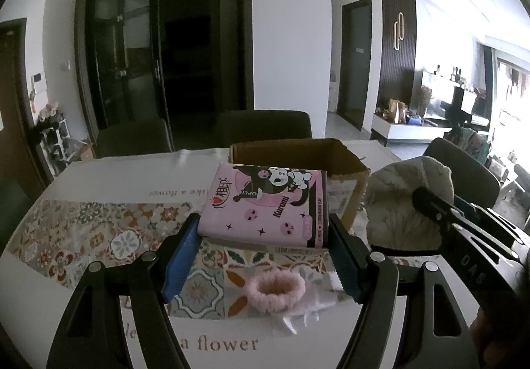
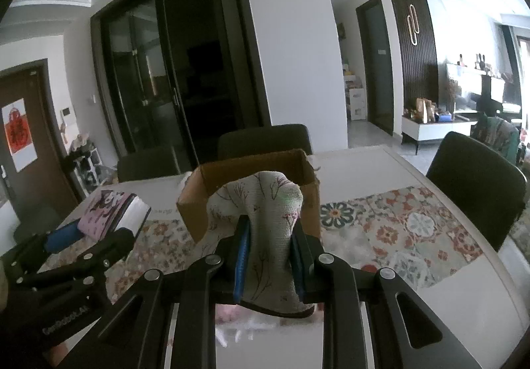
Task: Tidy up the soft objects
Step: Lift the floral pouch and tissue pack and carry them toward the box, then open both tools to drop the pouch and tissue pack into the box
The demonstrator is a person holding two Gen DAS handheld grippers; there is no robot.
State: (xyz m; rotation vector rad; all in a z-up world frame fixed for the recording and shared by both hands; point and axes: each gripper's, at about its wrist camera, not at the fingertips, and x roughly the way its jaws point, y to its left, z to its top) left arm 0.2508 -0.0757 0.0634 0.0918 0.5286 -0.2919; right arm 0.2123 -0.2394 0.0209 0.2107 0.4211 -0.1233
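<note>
My left gripper point(image 1: 263, 236) is shut on a pink Kuromi tissue pack point(image 1: 261, 203), held off the table just in front of the cardboard box point(image 1: 351, 167). In the right wrist view the same pack point(image 2: 109, 211) and left gripper point(image 2: 99, 230) show at the left. My right gripper point(image 2: 270, 253) is shut on a beige quilted oven mitt point(image 2: 261, 213) with a twig print, lifted before the open box point(image 2: 251, 167). The mitt point(image 1: 404, 200) bulges at the right of the left wrist view. A pink fluffy hair tie point(image 1: 276, 291) lies on the table below the pack.
A white table point(image 2: 463, 286) carries a floral patterned runner point(image 2: 397, 230). Dark chairs point(image 2: 477, 186) stand along the far and right sides. A clear plastic wrapper point(image 1: 304, 312) lies by the hair tie.
</note>
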